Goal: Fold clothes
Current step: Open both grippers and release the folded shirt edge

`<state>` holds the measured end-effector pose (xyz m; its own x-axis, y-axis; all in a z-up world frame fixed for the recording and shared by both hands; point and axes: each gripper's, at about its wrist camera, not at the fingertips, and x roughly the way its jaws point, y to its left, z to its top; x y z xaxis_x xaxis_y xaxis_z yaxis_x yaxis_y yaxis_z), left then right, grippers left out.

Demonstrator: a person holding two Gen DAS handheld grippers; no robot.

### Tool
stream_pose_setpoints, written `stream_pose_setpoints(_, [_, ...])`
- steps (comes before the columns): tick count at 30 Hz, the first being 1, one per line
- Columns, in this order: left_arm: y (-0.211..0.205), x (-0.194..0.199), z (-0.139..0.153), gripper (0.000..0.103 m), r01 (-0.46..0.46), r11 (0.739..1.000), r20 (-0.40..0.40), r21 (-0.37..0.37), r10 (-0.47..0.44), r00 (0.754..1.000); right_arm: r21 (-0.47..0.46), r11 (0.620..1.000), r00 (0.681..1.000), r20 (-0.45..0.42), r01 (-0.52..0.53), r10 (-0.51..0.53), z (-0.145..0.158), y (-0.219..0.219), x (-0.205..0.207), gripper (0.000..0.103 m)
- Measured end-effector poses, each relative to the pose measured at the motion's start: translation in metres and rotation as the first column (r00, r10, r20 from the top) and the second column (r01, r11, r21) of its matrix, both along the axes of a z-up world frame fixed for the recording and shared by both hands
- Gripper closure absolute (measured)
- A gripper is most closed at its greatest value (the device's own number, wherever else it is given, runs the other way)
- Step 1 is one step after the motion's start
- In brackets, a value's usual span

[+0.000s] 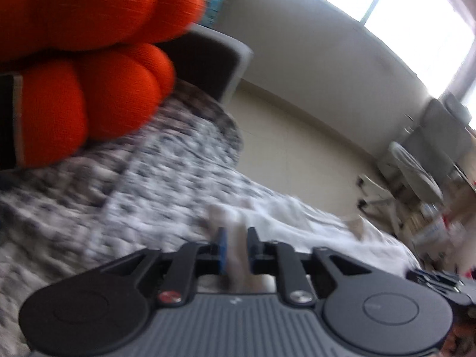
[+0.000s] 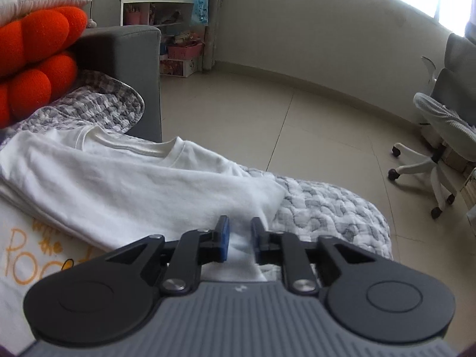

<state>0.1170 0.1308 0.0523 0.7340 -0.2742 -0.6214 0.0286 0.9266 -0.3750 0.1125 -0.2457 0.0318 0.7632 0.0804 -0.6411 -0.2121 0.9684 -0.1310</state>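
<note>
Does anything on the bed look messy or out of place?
Nothing is spilled or damaged. The white cotton T-shirt lies partly folded and slightly askew on the grey-and-white checked quilt, its bottom corner between the right claw's parted fingers.

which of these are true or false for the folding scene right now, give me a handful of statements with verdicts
1. The white t-shirt lies on a grey-and-white quilted cover. True.
2. The orange cushion sits on the floor by the office chair. False: it is on the sofa, at the far left, away from the chair.
3. White cloth shows between the fingers of the right tongs. True.
4. The shirt's neckline points toward the right tongs. False: the collar is at the far side, away from them.
5. The left tongs have dark blue cloth between their fingers. False: the cloth there is white.
</note>
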Motion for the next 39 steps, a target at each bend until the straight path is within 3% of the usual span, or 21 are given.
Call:
stream_pose_setpoints(3, [-0.021, 0.001, -0.007, 0.067, 0.033, 0.996, -0.022, 0.081, -0.031, 0.999, -0.024, 1.000, 1.000, 0.010, -0.004, 0.004, -0.010, 0.000, 0.002, 0.076])
stream_pose_setpoints(4, [-0.027, 0.002, -0.010, 0.073, 0.037, 0.992, -0.029, 0.117, -0.034, 0.999, -0.023, 1.000, 1.000, 0.018, -0.004, 0.004, -0.013, -0.002, 0.002, 0.077])
stream_pose_setpoints(5, [-0.032, 0.001, -0.011, 0.085, 0.043, 0.987, -0.031, 0.154, -0.038, 0.999, -0.016, 1.000, 1.000, 0.022, 0.004, -0.004, -0.014, -0.005, 0.001, 0.073])
stream_pose_setpoints(6, [-0.037, 0.001, -0.012, 0.089, 0.048, 0.980, -0.032, 0.192, -0.043, 0.999, -0.003, 1.000, 1.000, 0.018, 0.016, -0.016, -0.013, -0.008, 0.002, 0.069])
stream_pose_setpoints(8, [-0.034, -0.002, -0.006, 0.094, 0.047, 0.983, -0.020, 0.179, -0.044, 0.999, 0.027, 0.999, 0.999, 0.006, 0.040, -0.040, -0.010, -0.015, 0.002, 0.068])
stream_pose_setpoints(12, [-0.027, -0.010, 0.007, 0.095, 0.043, 0.990, 0.009, 0.138, -0.045, 0.999, 0.016, 0.999, 0.999, 0.017, 0.033, -0.034, -0.003, -0.016, -0.002, 0.068])
stream_pose_setpoints(16, [-0.028, -0.014, 0.006, 0.095, 0.038, 0.986, 0.000, 0.162, -0.038, 0.999, 0.099, 0.993, 0.997, 0.046, 0.064, -0.069, 0.012, -0.026, 0.008, 0.068])
stream_pose_setpoints(18, [-0.029, -0.009, -0.003, 0.095, 0.033, 0.982, -0.030, 0.184, -0.028, 0.999, 0.139, 0.988, 0.995, 0.052, 0.072, -0.080, 0.016, -0.028, 0.017, 0.072])
stream_pose_setpoints(20, [-0.029, -0.007, -0.007, 0.095, 0.028, 0.982, -0.042, 0.187, -0.020, 0.999, 0.163, 0.985, 0.998, 0.023, 0.058, -0.062, 0.012, -0.025, 0.028, 0.089])
stream_pose_setpoints(22, [-0.029, -0.009, -0.007, 0.094, 0.033, 0.982, -0.031, 0.188, -0.027, 0.999, 0.110, 0.992, 0.998, -0.035, 0.061, -0.058, -0.004, -0.018, 0.039, 0.090])
stream_pose_setpoints(26, [-0.025, -0.008, -0.006, 0.086, 0.019, 0.984, -0.019, 0.177, -0.016, 1.000, 0.072, 0.995, 0.998, -0.010, 0.065, -0.065, -0.006, -0.013, 0.039, 0.091])
stream_pose_setpoints(31, [-0.014, -0.011, 0.006, 0.086, -0.023, 0.993, 0.038, 0.120, 0.019, 0.999, 0.061, 0.998, 0.995, 0.095, 0.034, -0.040, 0.018, -0.005, 0.020, 0.091])
stream_pose_setpoints(35, [-0.022, -0.009, -0.002, 0.086, 0.010, 0.992, 0.008, 0.125, -0.011, 1.000, -0.024, 0.999, 1.000, 0.003, 0.029, -0.028, 0.002, 0.008, 0.025, 0.092])
stream_pose_setpoints(39, [-0.033, -0.007, -0.006, 0.089, 0.010, 0.984, -0.001, 0.178, -0.010, 1.000, -0.091, 0.996, 0.999, 0.032, 0.023, -0.020, -0.012, 0.010, 0.022, 0.092])
